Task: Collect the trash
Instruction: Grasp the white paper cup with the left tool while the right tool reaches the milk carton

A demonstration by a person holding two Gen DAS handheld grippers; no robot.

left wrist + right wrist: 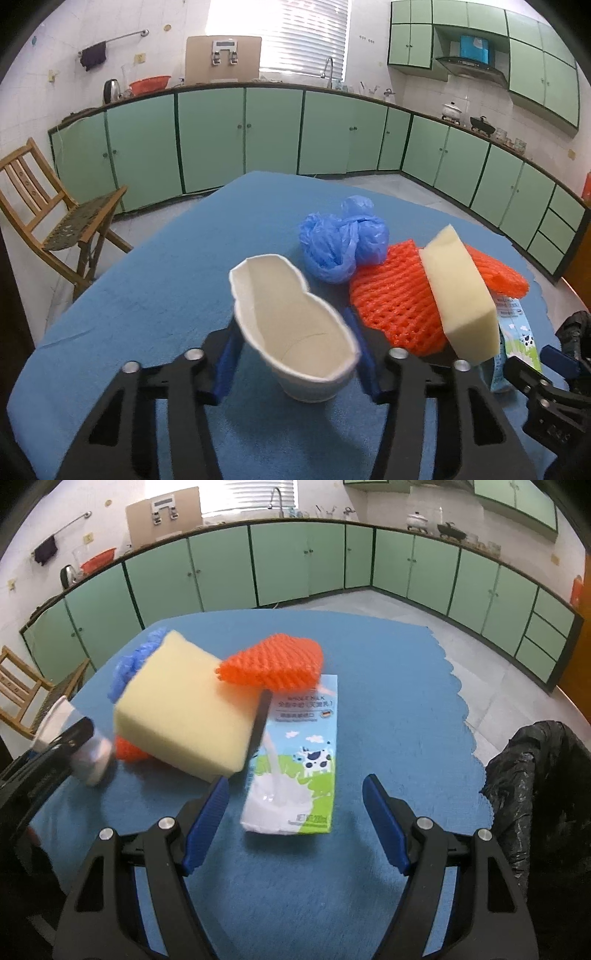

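Note:
My left gripper is shut on a white paper cup, squashed oval between the blue pads just above the blue tablecloth. Behind it lie a crumpled blue plastic bag, an orange foam net and a yellow sponge leaning on the net. My right gripper stands open and low over the near end of a flat milk carton, with its pads clear of the carton on both sides. The sponge and the net overlap the carton's far left part.
A black trash bag sits at the table's right edge. A wooden folding chair stands left of the table. Green kitchen cabinets line the walls beyond. Bare blue cloth lies right of the carton.

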